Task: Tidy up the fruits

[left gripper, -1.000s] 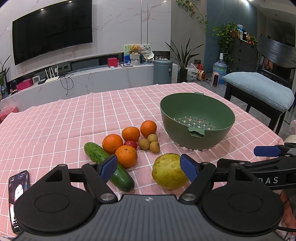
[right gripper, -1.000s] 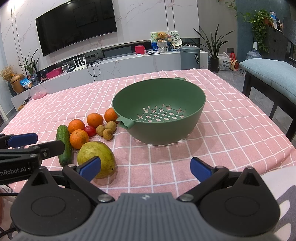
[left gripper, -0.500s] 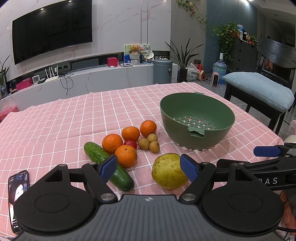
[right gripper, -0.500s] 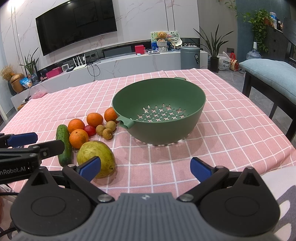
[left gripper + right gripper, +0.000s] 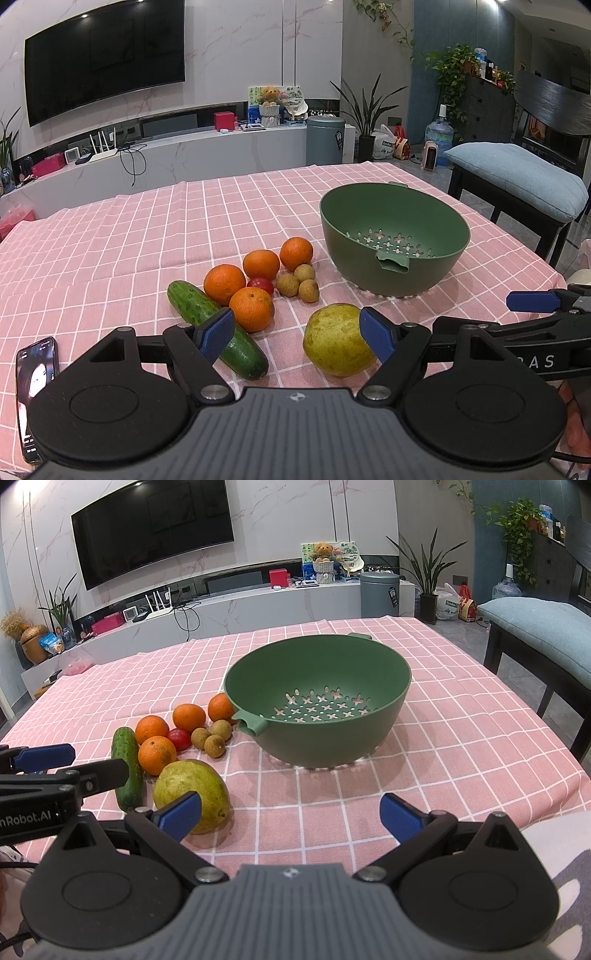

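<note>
Four round oranges (image 5: 252,308), one small red tomato-like fruit (image 5: 260,285), three small brown longans (image 5: 300,283), one dark green cucumber (image 5: 216,326) and one large yellow-green pear-shaped fruit (image 5: 334,339) lie on the pink checked tablecloth (image 5: 110,251), left of the empty green perforated plastic bowl (image 5: 394,236). Left wrist view: left gripper (image 5: 297,332) hangs spread wide, empty, near the big fruit. That fruit is judged heavy, firm and smooth; grasp across its widest middle.

Right wrist view: right gripper (image 5: 290,814) likewise spread and empty, near side of the bowl (image 5: 317,698). Same counts hold. Longans (image 5: 212,738) judged light and prone to roll; oranges (image 5: 157,755) firm and easily gripped.
</note>
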